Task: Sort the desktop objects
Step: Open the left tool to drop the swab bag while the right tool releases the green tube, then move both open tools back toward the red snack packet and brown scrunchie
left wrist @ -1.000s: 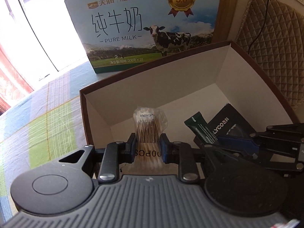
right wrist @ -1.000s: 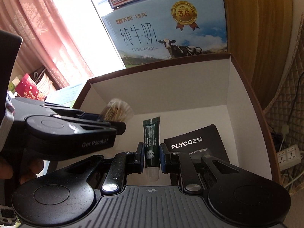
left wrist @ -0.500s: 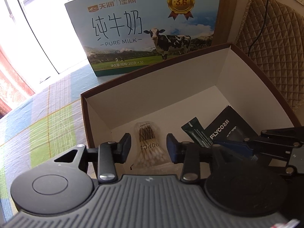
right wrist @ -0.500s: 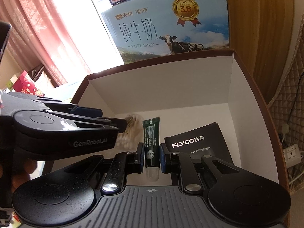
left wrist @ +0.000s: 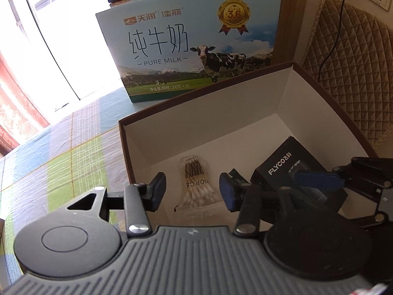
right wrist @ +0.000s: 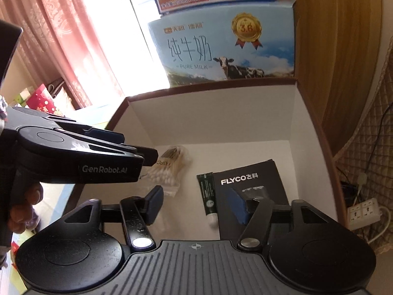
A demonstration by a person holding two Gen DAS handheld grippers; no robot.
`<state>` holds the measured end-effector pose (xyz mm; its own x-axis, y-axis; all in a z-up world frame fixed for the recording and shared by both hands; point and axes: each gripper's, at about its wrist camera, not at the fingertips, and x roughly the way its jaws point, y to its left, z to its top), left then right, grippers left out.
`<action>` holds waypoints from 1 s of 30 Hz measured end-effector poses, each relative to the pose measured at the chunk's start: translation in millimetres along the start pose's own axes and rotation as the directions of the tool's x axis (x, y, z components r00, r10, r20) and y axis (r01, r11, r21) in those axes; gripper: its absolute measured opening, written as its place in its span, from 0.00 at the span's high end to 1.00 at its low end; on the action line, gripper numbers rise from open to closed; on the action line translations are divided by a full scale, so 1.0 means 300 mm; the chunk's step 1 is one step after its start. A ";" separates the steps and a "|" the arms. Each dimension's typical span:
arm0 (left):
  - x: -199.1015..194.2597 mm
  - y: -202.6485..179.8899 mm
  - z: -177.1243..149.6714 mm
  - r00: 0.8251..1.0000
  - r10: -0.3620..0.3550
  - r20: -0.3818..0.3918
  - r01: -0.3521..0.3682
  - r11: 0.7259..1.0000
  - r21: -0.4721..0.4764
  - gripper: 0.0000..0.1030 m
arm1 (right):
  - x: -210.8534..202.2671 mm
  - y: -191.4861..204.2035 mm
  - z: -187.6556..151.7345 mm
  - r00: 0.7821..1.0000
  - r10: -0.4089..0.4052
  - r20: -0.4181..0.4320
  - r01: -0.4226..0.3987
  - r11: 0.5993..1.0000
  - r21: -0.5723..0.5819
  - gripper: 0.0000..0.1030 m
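Checked tablecloth [left wrist: 73,152] under the open brown box [left wrist: 245,103] and the milk carton [left wrist: 191,49].

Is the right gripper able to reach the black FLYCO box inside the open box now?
Probably yes. The right gripper hangs open just above the FLYCO box, which lies uncovered; only the green tube lies beside it.

Box [right wrist: 312,127] walls around both grippers

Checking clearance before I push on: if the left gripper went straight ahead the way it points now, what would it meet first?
Most likely the cotton swab packet, lying on the box floor between the left gripper's open fingers; depth is hard to judge.
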<state>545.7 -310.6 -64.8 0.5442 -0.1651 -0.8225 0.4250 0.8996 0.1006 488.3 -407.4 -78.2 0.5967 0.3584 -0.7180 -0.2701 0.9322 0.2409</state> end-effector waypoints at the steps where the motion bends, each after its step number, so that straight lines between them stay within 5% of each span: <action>1: -0.010 0.002 -0.004 1.000 -0.001 0.005 0.001 1.000 -0.001 0.56 | -0.011 0.001 -0.003 1.000 -0.005 0.002 0.005 1.000 -0.003 0.38; 18: -0.265 -0.001 -0.144 0.995 0.023 0.097 -0.018 0.999 -0.050 0.32 | -0.231 0.078 -0.056 0.995 -0.065 0.078 0.068 0.997 -0.043 0.08; 30: -0.484 0.014 -0.238 0.982 0.089 0.168 -0.074 0.993 -0.098 0.16 | -0.403 0.120 -0.128 0.990 -0.073 0.121 0.077 0.997 -0.029 0.02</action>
<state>416.8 -254.0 15.0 0.6935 -0.1496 -0.7048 0.3113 0.9444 0.1058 377.4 -419.2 -7.8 0.7018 0.2932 -0.6492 -0.2452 0.9551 0.1663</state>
